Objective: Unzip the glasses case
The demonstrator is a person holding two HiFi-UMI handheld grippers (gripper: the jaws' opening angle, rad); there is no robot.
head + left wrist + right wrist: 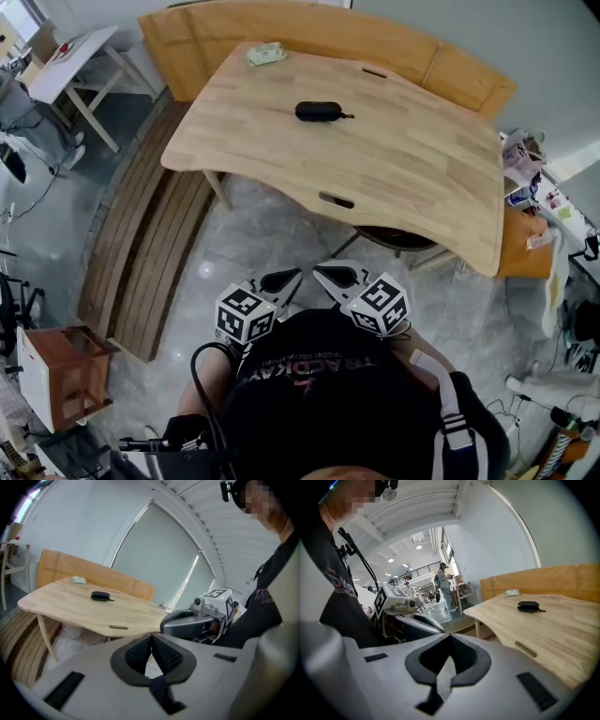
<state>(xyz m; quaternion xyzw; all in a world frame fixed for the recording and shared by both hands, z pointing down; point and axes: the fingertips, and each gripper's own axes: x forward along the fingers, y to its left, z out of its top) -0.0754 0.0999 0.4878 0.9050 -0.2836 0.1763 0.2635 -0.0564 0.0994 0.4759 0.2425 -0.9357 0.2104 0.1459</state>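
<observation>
- The left gripper (151, 637), a grey two-jaw tool with black ribbed pads, has its jaws closed, pad tips meeting, and nothing is caught between them.
- The right gripper (450, 637), of the same make, also has its jaws pressed together and holds nothing.
- Both grippers are held close in front of the person's black shirt (319, 375), side by side with their tips pointing toward each other. They are angled slightly downward and touch no object.
- The black oval zip-up glasses case (319, 112) lies well ahead of both grippers, flat on the far half of a light wooden table with rounded corners (403, 178). The case looks closed, and a small pull tab sticks out from its right end.
- Grey marbled floor (272, 225) and the table's near edge, which has a slot cut into it, lie between the grippers and the case.
- A small pale green object (266, 53) sits beyond the case, near the table's far edge; what it is cannot be told.
- An orange-brown wooden panel (187, 37) stands behind the table.
- To the left of the left gripper, a dark slatted wooden platform (150, 253) lies on the floor, and a small reddish wooden box (61, 370) stands nearer the person.
</observation>
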